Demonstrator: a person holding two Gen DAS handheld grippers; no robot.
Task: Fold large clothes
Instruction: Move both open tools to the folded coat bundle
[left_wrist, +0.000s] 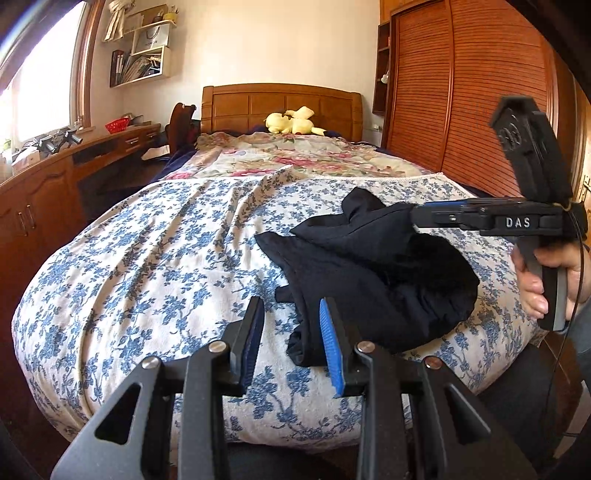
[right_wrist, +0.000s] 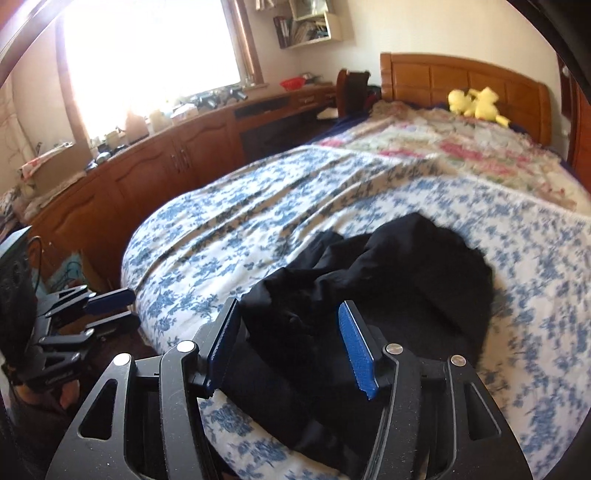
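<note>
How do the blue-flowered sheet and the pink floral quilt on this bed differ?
The blue-flowered sheet is white with small blue sprigs; the pink floral quilt shows large pink blooms on a pale ground. The sheet covers the near end of the bed, the quilt lies toward the headboard. The crumpled black garment rests on the sheet; the yellow plush toy sits beyond the quilt's far end. Both are rumpled floral bedding.
</note>
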